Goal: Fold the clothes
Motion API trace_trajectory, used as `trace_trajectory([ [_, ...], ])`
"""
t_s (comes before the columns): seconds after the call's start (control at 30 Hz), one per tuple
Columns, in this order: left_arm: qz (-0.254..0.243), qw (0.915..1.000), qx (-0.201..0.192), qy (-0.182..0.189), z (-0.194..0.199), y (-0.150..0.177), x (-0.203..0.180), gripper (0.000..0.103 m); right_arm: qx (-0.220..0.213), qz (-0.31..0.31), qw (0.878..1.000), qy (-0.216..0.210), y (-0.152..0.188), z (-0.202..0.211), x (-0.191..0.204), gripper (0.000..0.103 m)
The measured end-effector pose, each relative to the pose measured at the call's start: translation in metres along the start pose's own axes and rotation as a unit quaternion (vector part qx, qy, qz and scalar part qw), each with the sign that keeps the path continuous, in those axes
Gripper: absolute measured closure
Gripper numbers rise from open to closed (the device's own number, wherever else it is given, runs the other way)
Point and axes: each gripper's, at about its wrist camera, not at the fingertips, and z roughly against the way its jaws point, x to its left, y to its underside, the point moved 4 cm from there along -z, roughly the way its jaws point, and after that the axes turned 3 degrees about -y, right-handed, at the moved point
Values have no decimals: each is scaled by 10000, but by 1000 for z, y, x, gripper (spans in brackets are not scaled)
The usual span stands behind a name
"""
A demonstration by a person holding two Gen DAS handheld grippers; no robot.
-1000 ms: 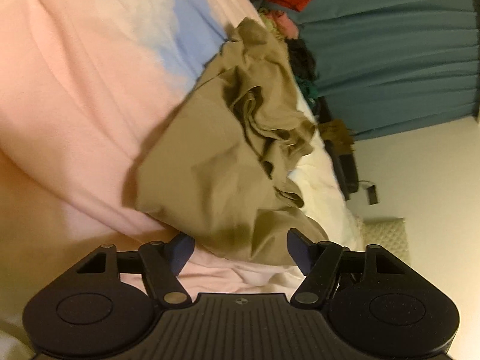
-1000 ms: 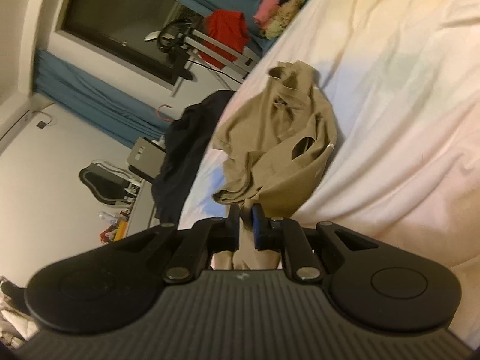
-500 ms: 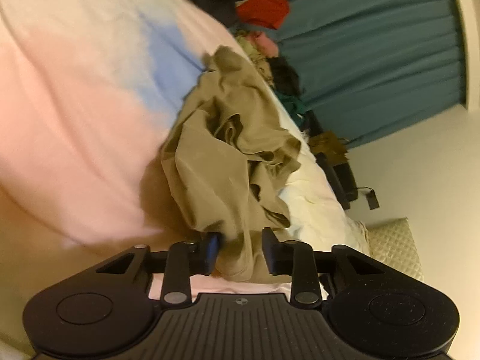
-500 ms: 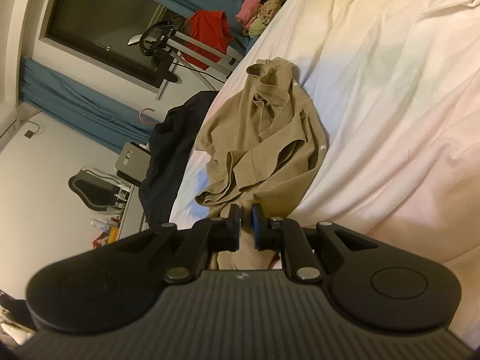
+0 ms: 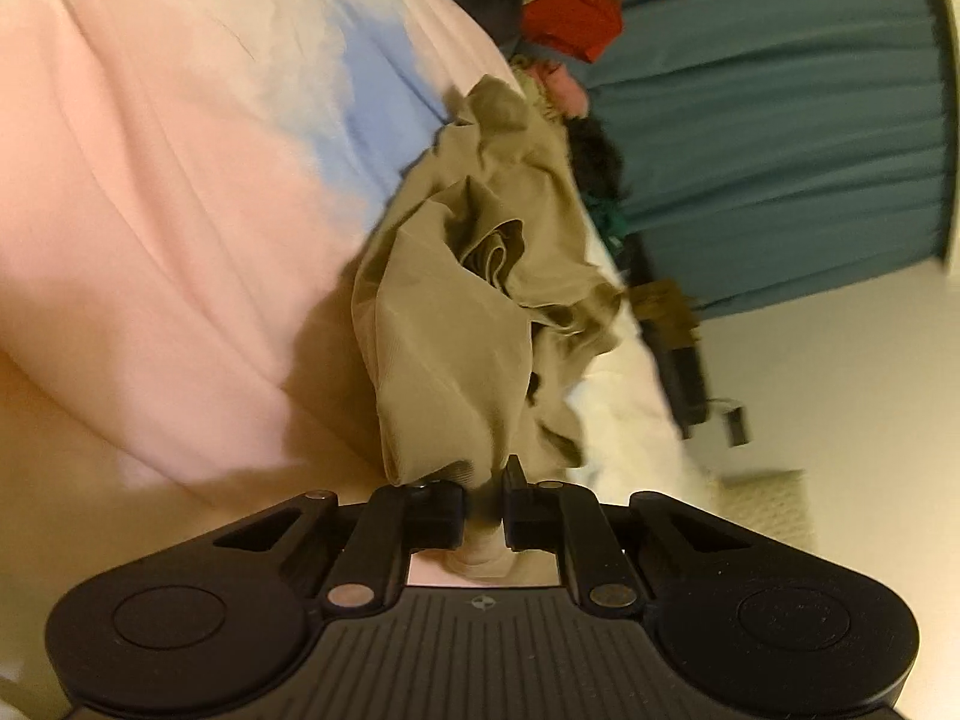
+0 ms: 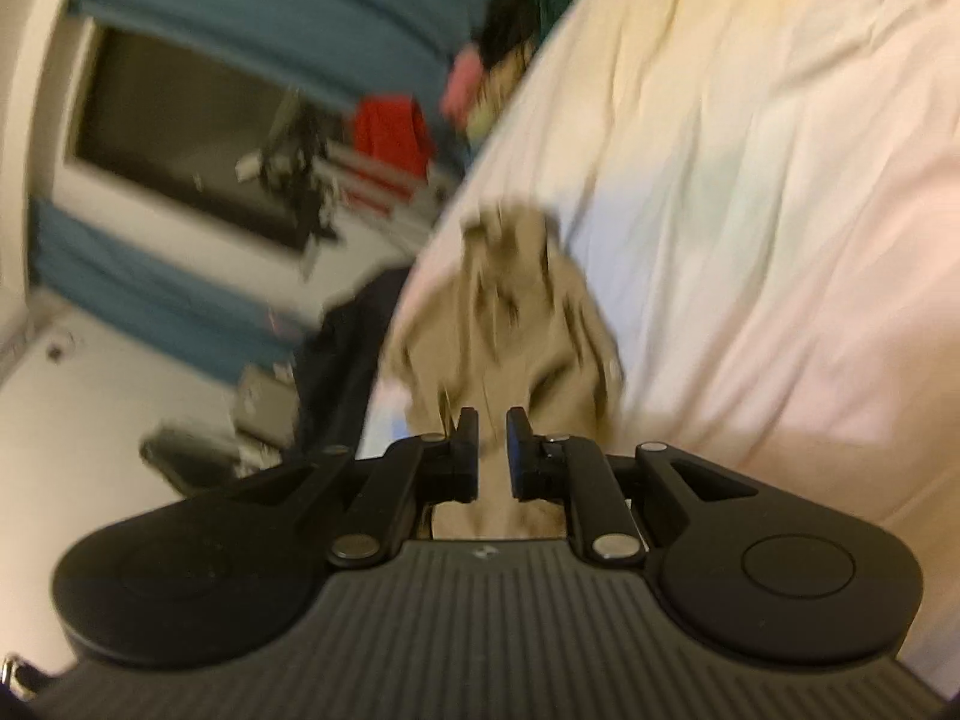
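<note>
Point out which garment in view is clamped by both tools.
The khaki shirt crumpled on the bed: the left tool and right tool each pinch it. The red garment and dark garment lie untouched.

Colours: khaki on pastel sheet.
Khaki-tan garment, plain. Bedsheet pink, pale-blue patch at upper centre. Teal curtain upper right; red cloth top centre. Both grippers black: left, right.

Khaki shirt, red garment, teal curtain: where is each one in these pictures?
khaki shirt [image 5: 444, 354], left wrist view, flat front panel.
red garment [image 5: 573, 18], left wrist view, its middle.
teal curtain [image 5: 780, 138], left wrist view, middle pleats.
</note>
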Motion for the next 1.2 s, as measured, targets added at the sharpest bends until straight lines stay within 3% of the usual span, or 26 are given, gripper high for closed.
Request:
trace_trajectory([
  [0.13,244,9989,-110,395,-2,-6,-4,93,174,-100,9993,-304,5,-2,8,88],
  [0.2,273,9975,-206,614,-2,-9,-10,93,559,-311,9967,-499,20,-13,13,67],
  [0.23,266,9967,-258,720,-1,-11,-13,93,846,-500,9930,-655,31,-21,15,36],
  [0.27,268,9958,-307,820,0,-12,-15,93,1091,-711,9881,-813,41,-27,16,14],
  [0.37,323,9940,-397,965,1,-14,-18,93,1708,-1449,9673,-1189,71,-49,13,14],
  [0.47,386,9933,-431,1001,1,-15,-17,93,2016,-1933,9532,-1160,89,-68,0,14],
  [0.6,473,9928,-456,1001,4,-16,-14,93,1326,-1819,9722,-639,72,-65,-22,18],
  [0.63,483,9928,-463,995,4,-16,-13,93,1135,-1772,9761,-539,65,-61,-27,32],
  [0.7,483,9929,-470,981,5,-16,-13,93,907,-1656,9817,-261,56,-56,-34,48],
  [0.73,472,9929,-471,980,7,-16,-13,93,819,-1549,9845,-102,53,-53,-35,69],
  [0.77,439,9932,-462,970,9,-15,-14,94,729,-1442,9868,57,50,-51,-36,79],
  [0.83,321,9942,-464,917,11,-14,-17,94,594,-1152,9915,99,48,-47,-30,87],
  [0.97,-23,9943,-667,834,23,-16,-29,94,484,-275,9984,84,42,-42,5,88],
  [1.2,-710,9898,-881,863,74,-5,-75,95,349,366,9986,-141,31,7,61,88],
])
